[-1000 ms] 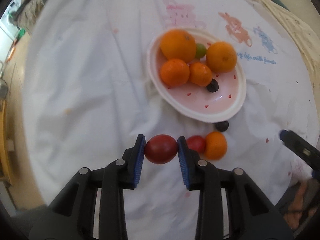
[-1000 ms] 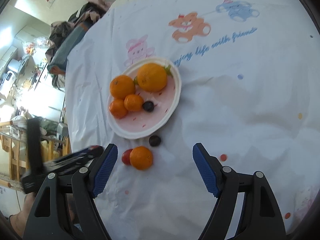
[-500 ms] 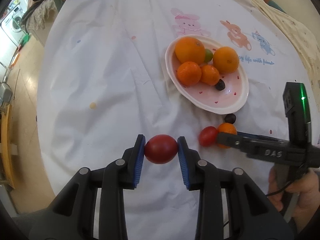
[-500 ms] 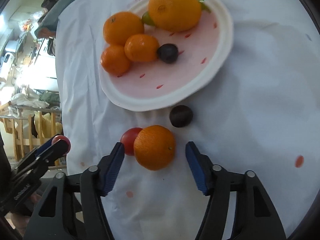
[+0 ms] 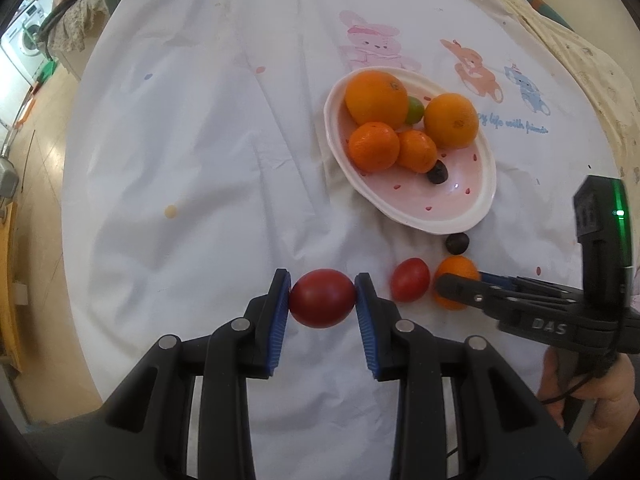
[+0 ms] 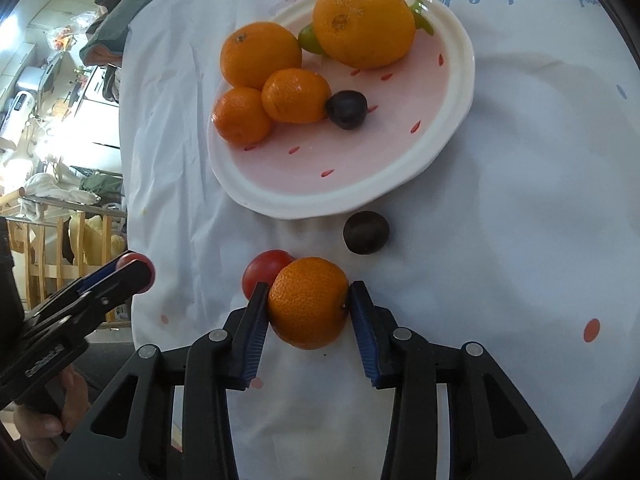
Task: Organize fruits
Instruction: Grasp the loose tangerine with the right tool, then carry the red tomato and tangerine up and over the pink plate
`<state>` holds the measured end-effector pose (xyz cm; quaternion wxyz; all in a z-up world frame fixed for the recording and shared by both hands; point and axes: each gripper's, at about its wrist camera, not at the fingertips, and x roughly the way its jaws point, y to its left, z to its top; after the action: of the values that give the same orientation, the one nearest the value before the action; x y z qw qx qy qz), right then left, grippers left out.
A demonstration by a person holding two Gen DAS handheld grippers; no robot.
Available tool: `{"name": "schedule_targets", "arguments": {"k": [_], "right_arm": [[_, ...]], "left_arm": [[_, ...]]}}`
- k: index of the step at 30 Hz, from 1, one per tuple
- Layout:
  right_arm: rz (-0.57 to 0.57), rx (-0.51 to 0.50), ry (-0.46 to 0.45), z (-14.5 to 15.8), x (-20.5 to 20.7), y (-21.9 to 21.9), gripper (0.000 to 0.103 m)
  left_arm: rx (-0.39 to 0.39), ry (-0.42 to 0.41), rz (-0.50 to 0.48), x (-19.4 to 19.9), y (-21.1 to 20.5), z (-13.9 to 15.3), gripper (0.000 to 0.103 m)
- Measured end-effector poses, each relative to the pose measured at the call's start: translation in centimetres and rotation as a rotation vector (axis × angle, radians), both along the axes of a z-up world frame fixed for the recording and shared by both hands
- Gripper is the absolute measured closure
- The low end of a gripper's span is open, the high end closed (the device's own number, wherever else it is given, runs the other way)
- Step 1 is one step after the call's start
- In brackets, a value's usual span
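Nearest the left wrist camera, the left gripper [image 5: 322,298] is clamped on a dark red tomato [image 5: 322,298], both blue pads pressed flat against its sides, held above the white cloth [image 5: 200,160] that covers the bench. In the right wrist view the right gripper [image 6: 308,305] has just been closing and now has a small orange [image 6: 308,307] between its blue pads, which touch the fruit on both sides while it sits on the cloth. Touching that orange on its far left side lies a second, brighter red tomato [image 6: 266,272], partly hidden behind it. A little farther and to the right a dark plum [image 6: 366,232] lies alone on the cloth, just beside the near rim of the plate [image 6: 452,128]. The plate is white-rimmed with a pink centre dotted with red marks, and its near half is bare. On its far left part two small oranges [image 6: 294,96] touch each other, with another dark plum [image 6: 346,109] touching the right one. Behind them sits a medium orange [image 6: 260,54], and farther right the largest orange [image 6: 363,22], with a small green fruit [image 6: 310,40] wedged between these two. Beyond the plate the cloth carries cartoon rabbit and bear prints [image 5: 476,68] and blue lettering. At the right edge of the left wrist view a person's hand [image 5: 608,400] grips the handle of the right gripper.
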<state>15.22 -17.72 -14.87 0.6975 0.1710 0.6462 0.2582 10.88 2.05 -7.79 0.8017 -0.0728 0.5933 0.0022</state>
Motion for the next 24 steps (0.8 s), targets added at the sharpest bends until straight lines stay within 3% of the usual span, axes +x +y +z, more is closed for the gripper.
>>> {"name": "schedule_targets", "arguments": {"k": [13,24], "right_arm": [[-0.073,-0.014,-0.038,2.4,-1.8,-2.9,0.061],[-0.179,0.002,-0.111,6.2,-4.2,-8.3,0.061]], "left_arm": [[0.056,-0.07,-0.013,-0.2,0.1,0.1,0.074],[0.111,-0.104,-0.004,-1.2,0.9,0.5,0.074]]}}
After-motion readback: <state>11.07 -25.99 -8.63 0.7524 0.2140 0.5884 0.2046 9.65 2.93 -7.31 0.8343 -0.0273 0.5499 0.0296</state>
